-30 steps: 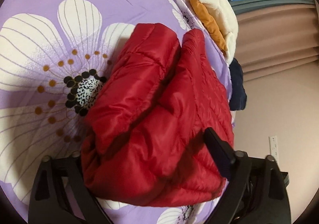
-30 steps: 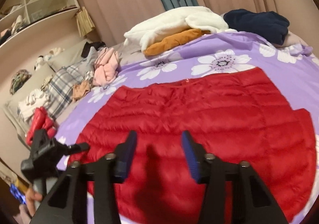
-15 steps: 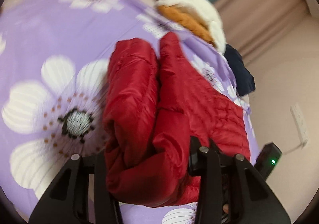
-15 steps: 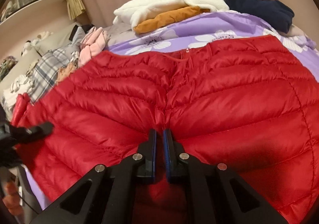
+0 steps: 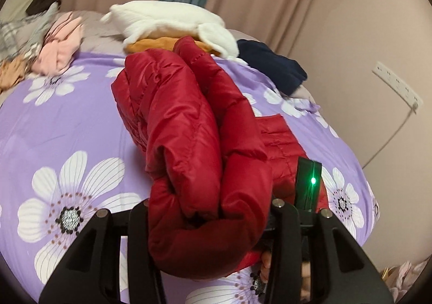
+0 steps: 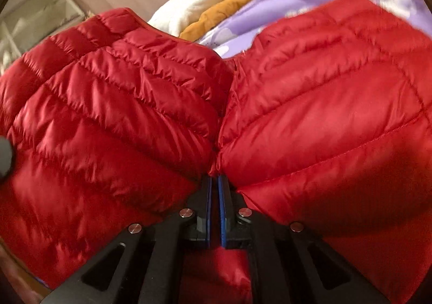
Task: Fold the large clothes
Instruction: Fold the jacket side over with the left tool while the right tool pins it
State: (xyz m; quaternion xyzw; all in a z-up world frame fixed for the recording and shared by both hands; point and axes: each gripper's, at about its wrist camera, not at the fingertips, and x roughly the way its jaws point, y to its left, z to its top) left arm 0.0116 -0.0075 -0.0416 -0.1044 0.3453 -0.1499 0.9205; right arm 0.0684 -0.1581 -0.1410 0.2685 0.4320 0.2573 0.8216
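We are holding a red quilted down jacket with both tongs over the bed, whose purple flowered bedspread is carrying everything in view. The left tongs are clamping a thick rolled bundle of the jacket; the log-free view shows the padding bulging between the two black fingers, and the jaws are easing slightly wider while the fabric is still pressing against both sides. From that bundle the jacket is rising as a tall double fold toward the far edge of the bed, with its lower part trailing onto the bedspread toward the right edge.

The right tongs are squeezing together on a thin pinch of the same jacket, the blue pads nearly meeting with a sliver of red cloth between them. The quilted panels are puffing out to either side of that pinch.

Along the far edge we are seeing a white fleece garment lying on an orange one, a navy garment near the far right corner, and pink clothes toward the far left corner.
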